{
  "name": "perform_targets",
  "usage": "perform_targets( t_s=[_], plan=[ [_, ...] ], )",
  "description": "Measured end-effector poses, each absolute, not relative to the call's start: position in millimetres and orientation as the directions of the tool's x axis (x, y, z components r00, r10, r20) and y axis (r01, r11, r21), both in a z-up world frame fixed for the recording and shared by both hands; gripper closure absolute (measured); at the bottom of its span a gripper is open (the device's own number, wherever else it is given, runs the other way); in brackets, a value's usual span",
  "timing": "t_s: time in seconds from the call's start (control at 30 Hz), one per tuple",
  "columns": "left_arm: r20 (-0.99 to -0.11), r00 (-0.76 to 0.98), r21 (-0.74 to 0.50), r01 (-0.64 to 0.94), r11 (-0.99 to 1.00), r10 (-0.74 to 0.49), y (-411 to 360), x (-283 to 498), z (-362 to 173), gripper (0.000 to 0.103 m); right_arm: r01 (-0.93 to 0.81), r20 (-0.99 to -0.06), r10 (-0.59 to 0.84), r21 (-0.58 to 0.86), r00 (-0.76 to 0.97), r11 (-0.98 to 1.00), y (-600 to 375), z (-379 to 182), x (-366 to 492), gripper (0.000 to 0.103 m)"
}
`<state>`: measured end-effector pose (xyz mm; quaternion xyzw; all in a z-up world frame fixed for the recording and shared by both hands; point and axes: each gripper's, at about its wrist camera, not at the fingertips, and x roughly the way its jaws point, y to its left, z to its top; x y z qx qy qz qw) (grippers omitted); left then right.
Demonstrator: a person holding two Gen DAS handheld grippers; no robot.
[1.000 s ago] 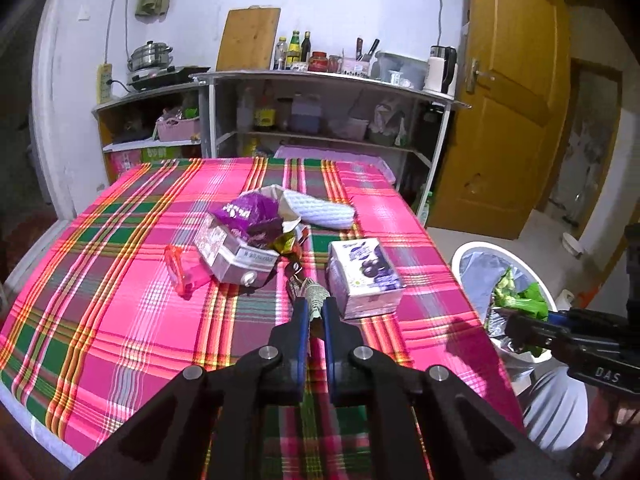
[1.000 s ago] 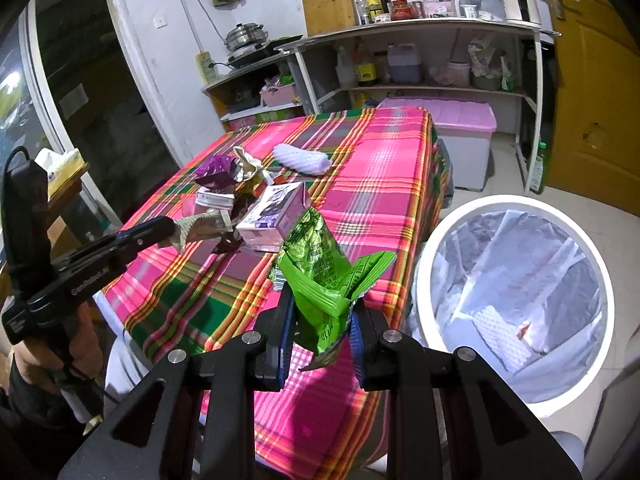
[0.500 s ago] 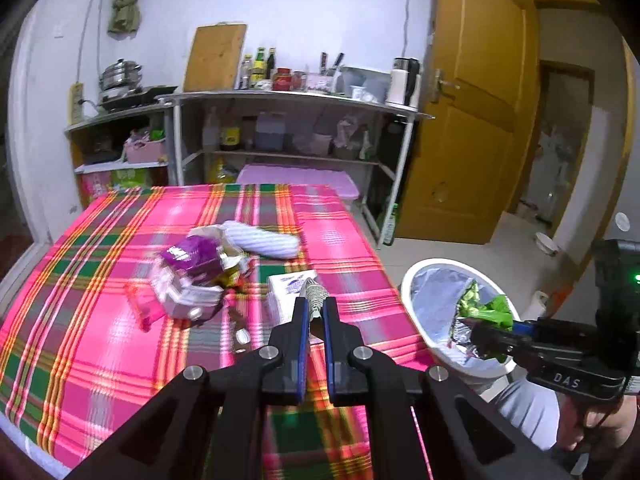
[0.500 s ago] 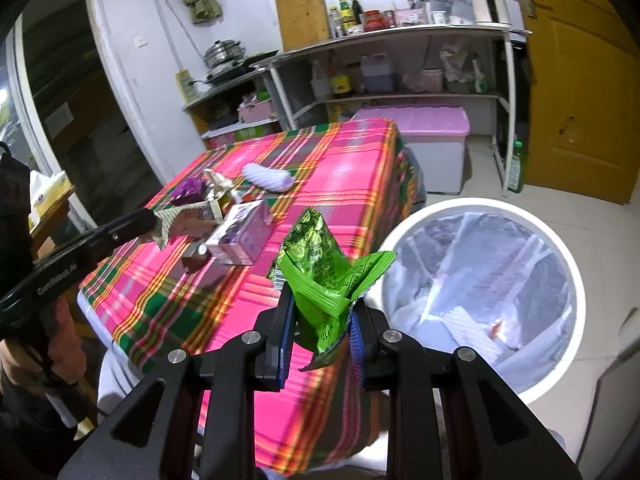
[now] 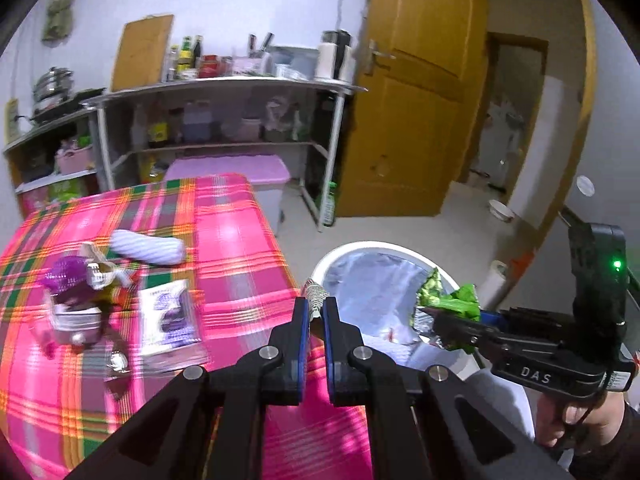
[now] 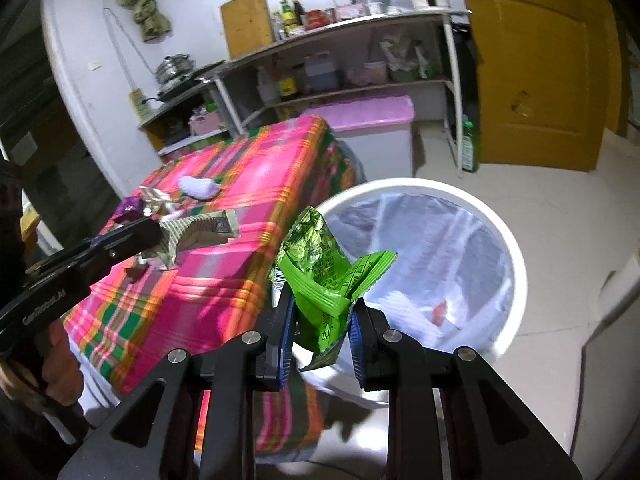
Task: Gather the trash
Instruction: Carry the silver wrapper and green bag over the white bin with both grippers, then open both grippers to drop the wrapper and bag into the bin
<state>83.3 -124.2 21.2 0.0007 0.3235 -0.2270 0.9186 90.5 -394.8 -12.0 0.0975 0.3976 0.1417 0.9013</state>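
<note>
Both tools have swung from the surface [image 5: 240, 248] toward the bin [image 6: 508, 248], the left tool [image 5: 314, 312] pinching a paper wrapper [image 6: 200, 228] and the right tool [image 6: 320, 320] pinching a green packet [image 6: 320, 268], ready to drop.

- Left tool [image 5: 315, 312]: matte black arms, blue pads lining the inner faces of both fingers [image 5: 301, 320], round silver screws dotted along the linkage
- Seen from the other side, its long black body carries pale lettering, too blurred to read in full
- Right tool [image 6: 321, 320]: same black frame, blue finger pads, silver screw heads
- Its black handle shows white "DAS" lettering, a small white label and a glowing green light
- Bare skin on the right hand [image 5: 576, 426], dark sleeve at the wrist
</note>
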Motion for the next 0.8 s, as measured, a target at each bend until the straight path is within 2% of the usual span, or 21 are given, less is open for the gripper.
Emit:
perform_targets(
  t_s=[0.4,0.5,0.57,0.8],
  plan=[
    [-0.675,0.558,-0.168,0.521,0.837,-0.483,-192,109,-19,0.096,-0.1,-0.753,0.286,0.284,0.592,0.954,-428,-49,109,0.077],
    [-0.695,0.526,-0.183,0.531,0.827,-0.491,-201,118,-28,0.096,-0.087,-0.76,0.28,0.284,0.587,0.955,-435,-54,111,0.071],
    [-0.707,0.51,-0.184,0.537,0.823,-0.49,-207,123,-35,0.095,-0.079,-0.763,0.276,0.285,0.585,0.955,-438,-56,113,0.057],
    [-0.723,0.479,-0.197,0.547,0.814,-0.497,-216,128,-45,0.094,-0.065,-0.762,0.265,0.283,0.591,0.957,-443,-56,111,0.055]
  ],
)
